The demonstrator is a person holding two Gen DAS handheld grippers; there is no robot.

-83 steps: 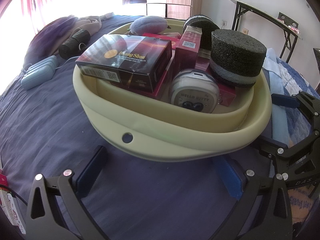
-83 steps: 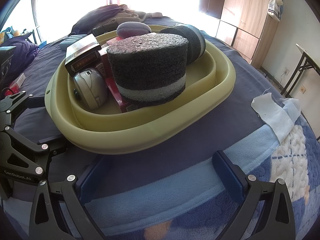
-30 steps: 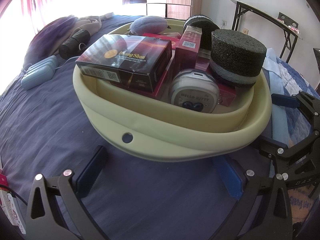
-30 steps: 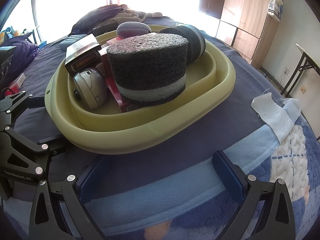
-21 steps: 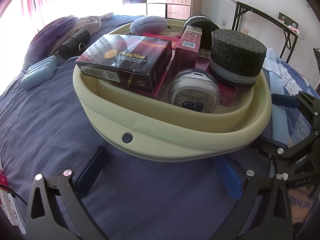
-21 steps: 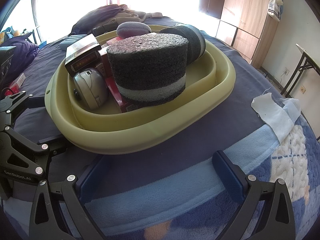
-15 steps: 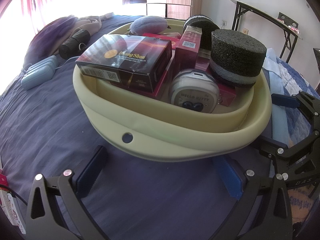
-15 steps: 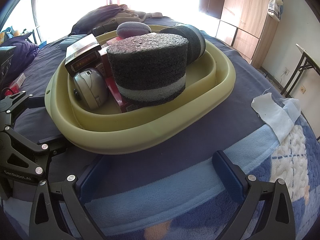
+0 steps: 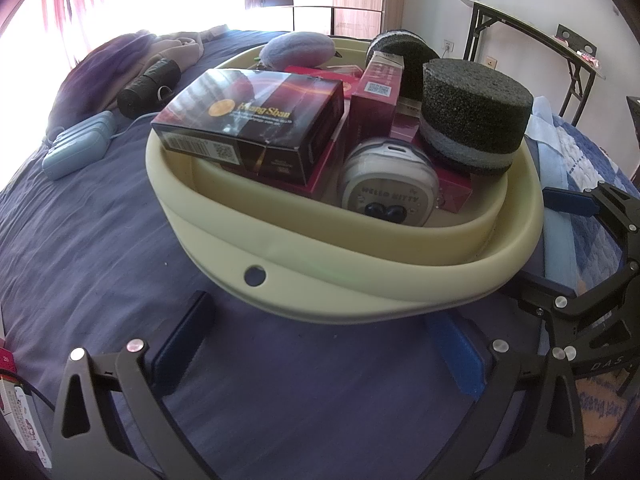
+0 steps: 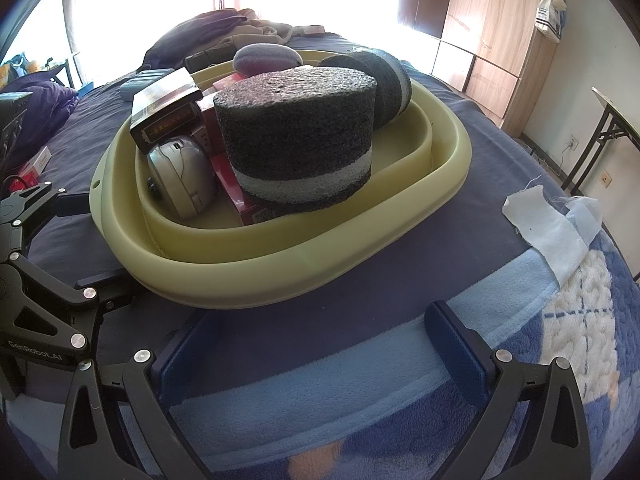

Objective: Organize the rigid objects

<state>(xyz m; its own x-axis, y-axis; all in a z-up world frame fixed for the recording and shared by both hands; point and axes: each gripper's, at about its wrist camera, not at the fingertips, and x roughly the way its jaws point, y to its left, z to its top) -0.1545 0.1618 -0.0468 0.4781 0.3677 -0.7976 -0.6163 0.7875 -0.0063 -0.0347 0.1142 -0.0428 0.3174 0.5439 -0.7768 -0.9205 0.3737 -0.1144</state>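
Note:
A pale yellow basin (image 9: 320, 280) sits on the bed and holds a dark box (image 9: 252, 128), red boxes (image 9: 378, 96), a white Hello Kitty case (image 9: 388, 188), two dark foam cylinders (image 9: 476, 116) and a purple pouch (image 9: 296, 48). My left gripper (image 9: 320, 344) is open and empty just before the basin's near rim. My right gripper (image 10: 320, 348) is open and empty before the basin's (image 10: 280, 276) right side, with the big foam cylinder (image 10: 296, 140) ahead. Each gripper shows in the other's view.
A blue remote-like case (image 9: 76, 148) and a black roll (image 9: 148, 88) lie left of the basin with clothes behind. A white cloth (image 10: 548, 228) lies on the blue blanket to the right. A folding table (image 9: 532, 40) and wardrobe (image 10: 492, 32) stand beyond the bed.

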